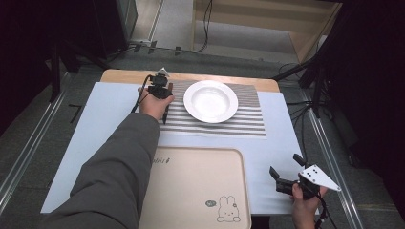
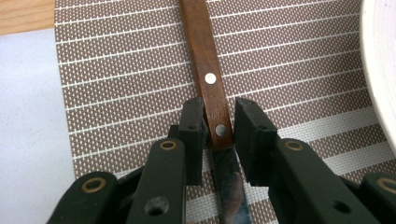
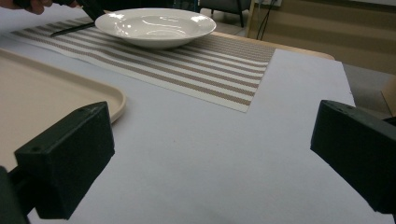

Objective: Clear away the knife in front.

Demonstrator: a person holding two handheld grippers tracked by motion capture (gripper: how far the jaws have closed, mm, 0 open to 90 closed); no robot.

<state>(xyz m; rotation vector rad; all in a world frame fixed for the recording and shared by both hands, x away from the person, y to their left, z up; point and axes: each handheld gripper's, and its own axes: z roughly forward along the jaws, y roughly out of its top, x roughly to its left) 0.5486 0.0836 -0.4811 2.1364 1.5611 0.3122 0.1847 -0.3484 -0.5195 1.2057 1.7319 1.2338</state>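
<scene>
A knife with a brown wooden handle (image 2: pixel 208 70) and a steel blade (image 2: pixel 229 186) lies flat on the striped placemat (image 1: pixel 239 121), left of the white plate (image 1: pixel 210 101). My left gripper (image 2: pixel 218 112) straddles the handle by the blade. Its left jaw touches the wood and its right jaw stands a sliver off. In the high view the left gripper (image 1: pixel 160 90) sits over the knife, whose blade tip (image 1: pixel 165 117) pokes out below the hand. My right gripper (image 1: pixel 285 164) hovers wide open over the white tabletop at the front right, with nothing between its jaws (image 3: pixel 210 154).
A beige tray (image 1: pixel 196 186) with a rabbit drawing lies at the table's front middle, with nothing on it. The plate (image 3: pixel 154 25) stands on the placemat's centre. The white table sheet (image 1: pixel 282 138) runs right to the edge, with a metal rail beyond.
</scene>
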